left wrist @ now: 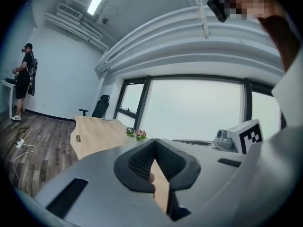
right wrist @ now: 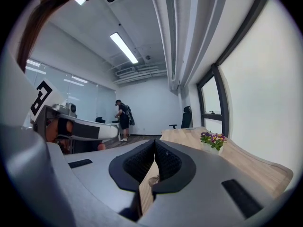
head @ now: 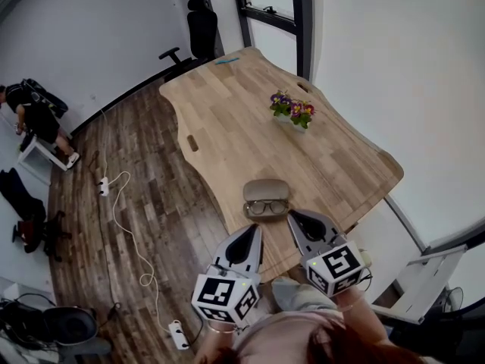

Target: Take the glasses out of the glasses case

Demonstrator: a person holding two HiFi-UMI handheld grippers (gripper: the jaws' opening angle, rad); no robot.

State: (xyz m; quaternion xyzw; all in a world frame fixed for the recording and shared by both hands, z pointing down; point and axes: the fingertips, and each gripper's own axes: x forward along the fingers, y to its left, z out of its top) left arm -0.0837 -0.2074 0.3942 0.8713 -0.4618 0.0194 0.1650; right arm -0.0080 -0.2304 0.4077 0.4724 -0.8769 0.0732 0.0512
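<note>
An open tan glasses case (head: 266, 198) lies near the front edge of the wooden table (head: 250, 120), with dark-framed glasses (head: 267, 207) resting in its near half. My left gripper (head: 255, 230) hangs just below and left of the case, jaws shut with nothing between them. My right gripper (head: 291, 218) sits just right of the case, also shut and empty. In the left gripper view the left gripper (left wrist: 155, 141) points over the table. In the right gripper view the right gripper (right wrist: 155, 142) points along it; a sliver of the case (right wrist: 152, 180) shows between the pads.
A small pot of purple and red flowers (head: 292, 111) stands mid-table. An office chair (head: 198, 30) sits at the far end. A cable and power strips (head: 104, 186) lie on the wood floor at left. A person (head: 30, 111) stands by a white table at far left.
</note>
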